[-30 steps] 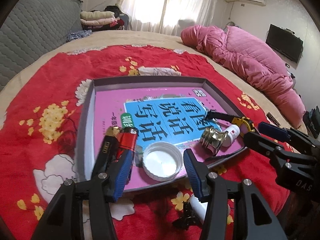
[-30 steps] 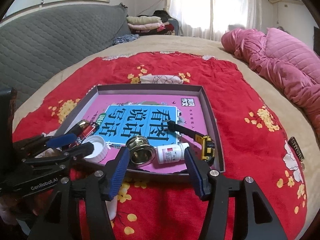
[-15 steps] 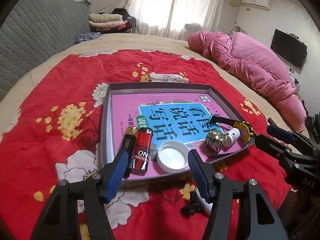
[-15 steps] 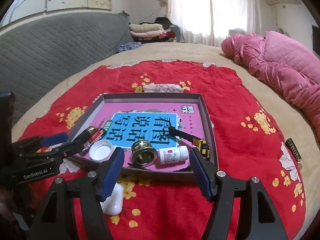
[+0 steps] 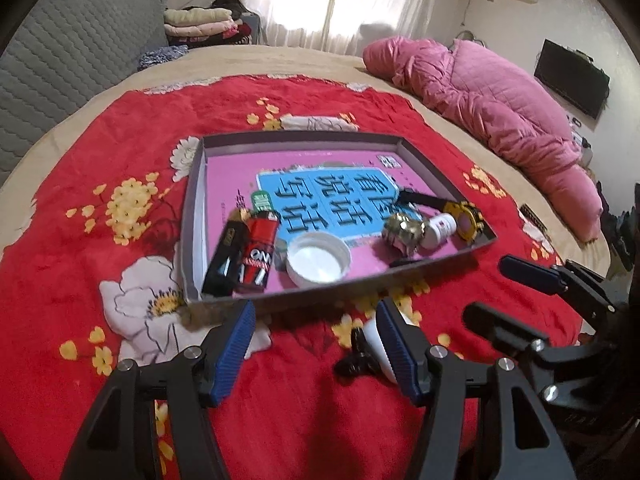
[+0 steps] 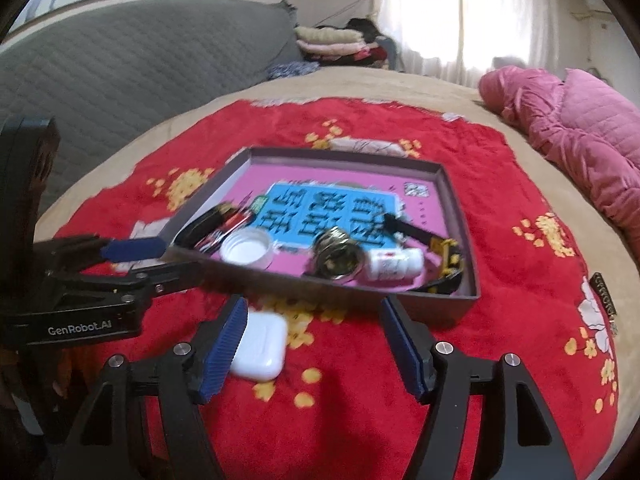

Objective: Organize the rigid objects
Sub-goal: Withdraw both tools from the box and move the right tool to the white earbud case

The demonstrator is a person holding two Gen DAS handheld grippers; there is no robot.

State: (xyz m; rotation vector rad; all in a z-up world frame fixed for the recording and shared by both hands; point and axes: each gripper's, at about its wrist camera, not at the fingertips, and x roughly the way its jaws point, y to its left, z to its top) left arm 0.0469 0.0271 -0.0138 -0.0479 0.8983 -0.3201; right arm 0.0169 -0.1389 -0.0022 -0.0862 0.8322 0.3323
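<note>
A grey tray (image 5: pixel 192 216) with a pink book as its floor lies on the red blanket. It holds a black lighter (image 5: pixel 224 256), a red lighter (image 5: pixel 258 252), a white cap (image 5: pixel 318 258), a gold knob (image 5: pixel 402 232), a small white bottle (image 5: pixel 438 228) and a yellow-black tool (image 5: pixel 464 220). My left gripper (image 5: pixel 314 320) hovers open and empty just short of the tray's near wall. My right gripper (image 6: pixel 314 320) is open and empty too, in front of that wall. Beside its left finger a white earbud case (image 6: pixel 260 344) rests on the blanket, with a black clip (image 5: pixel 356 360) nearby.
The blanket (image 5: pixel 120 128) covers a tan bed. A pink quilt (image 5: pixel 500 100) is heaped at the right, a grey padded headboard (image 6: pixel 120 64) runs along the left, and folded clothes (image 5: pixel 200 24) are stacked at the back. A dark label (image 6: pixel 604 292) lies at the blanket's right edge.
Both grippers have drawn back from the tray toward me and their jaws stand wider. The left fingers have come off the lighters, which stay in the tray. The earbud case has come into view.
</note>
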